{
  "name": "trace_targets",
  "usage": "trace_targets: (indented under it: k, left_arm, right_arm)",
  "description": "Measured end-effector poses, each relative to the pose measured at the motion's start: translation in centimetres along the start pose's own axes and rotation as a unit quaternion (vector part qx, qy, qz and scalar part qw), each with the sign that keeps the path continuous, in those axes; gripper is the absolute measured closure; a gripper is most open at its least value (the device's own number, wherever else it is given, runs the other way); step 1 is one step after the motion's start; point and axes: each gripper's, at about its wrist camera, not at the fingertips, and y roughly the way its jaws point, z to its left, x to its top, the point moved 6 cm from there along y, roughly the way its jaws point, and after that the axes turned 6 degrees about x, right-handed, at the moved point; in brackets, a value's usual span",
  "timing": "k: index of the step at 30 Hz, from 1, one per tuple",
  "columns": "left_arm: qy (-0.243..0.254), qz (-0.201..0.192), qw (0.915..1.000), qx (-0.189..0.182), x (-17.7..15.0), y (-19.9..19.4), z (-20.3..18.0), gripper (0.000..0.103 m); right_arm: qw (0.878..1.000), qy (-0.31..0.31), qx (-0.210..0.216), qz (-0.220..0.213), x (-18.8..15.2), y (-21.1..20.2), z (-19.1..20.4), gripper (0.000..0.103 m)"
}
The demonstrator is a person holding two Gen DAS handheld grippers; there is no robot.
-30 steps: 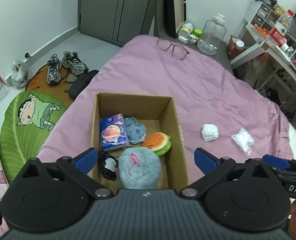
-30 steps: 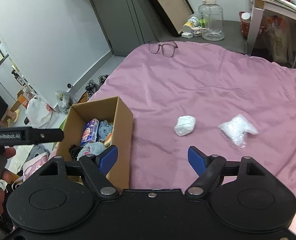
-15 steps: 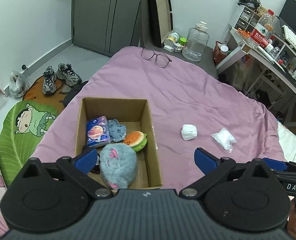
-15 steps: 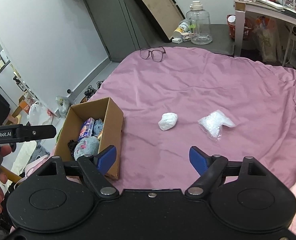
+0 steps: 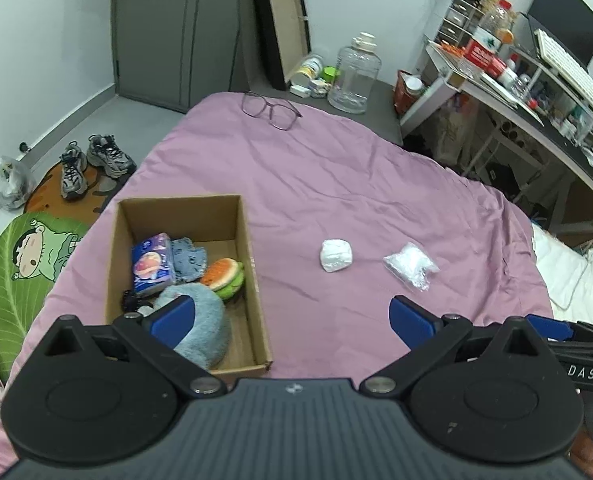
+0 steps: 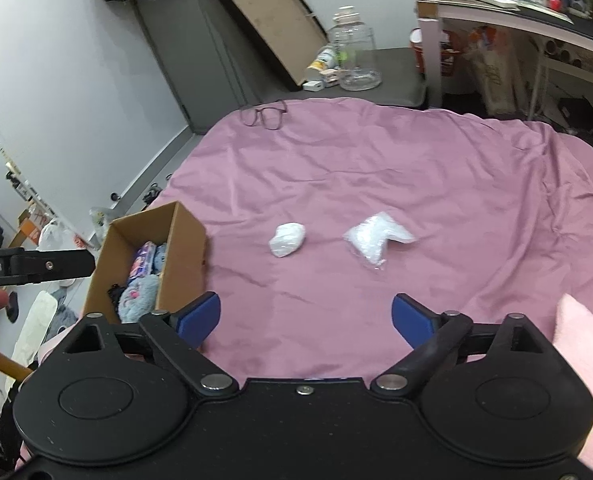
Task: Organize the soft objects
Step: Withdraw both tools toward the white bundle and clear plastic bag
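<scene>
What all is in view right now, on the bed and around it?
cardboard box: 1, brown, left on the bed
tissue pack: 1, blue, in the box
burger toy: 1, orange and green, in the box
grey plush: 1, near end of the box
white wad: 1, mid-bed
clear bag: 1, right of the wad
glasses: 1, dark, far bed edge
water jug: 1, clear, beyond the bed
sneakers: 2, grey, on the floor
left hand-held gripper: open, empty
right hand-held gripper: open, empty
</scene>
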Motion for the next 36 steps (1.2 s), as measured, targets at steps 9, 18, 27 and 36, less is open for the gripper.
trace_targets:
  k: [9, 18, 27, 36]
  left_arm:
    - [0.013, -0.001, 0.9999, -0.002, 0.6, 1.3, -2.6, 0.001]
    - [0.023, 0.016, 0.9996, -0.007, 1.3, 4.0, -4.9, 0.001]
    - [0.028, 0.036, 0.9989, -0.005, 2.1, 7.7, -6.7, 0.001]
    - [0.008, 0.062, 0.9980, -0.004, 2.6, 11.7, -7.2, 0.001]
  right_arm:
    - [0.999, 0.033, 0.003, 0.002, 0.2, 0.2, -2.6, 0.000]
    - [0.999, 0.050, -0.011, 0.013, 0.5, 2.0, -4.9, 0.000]
    - [0.998, 0.050, -0.024, 0.016, 1.3, 3.7, -6.2, 0.000]
    - [0.997, 0.059, -0.037, 0.017, 2.0, 6.1, -7.4, 0.000]
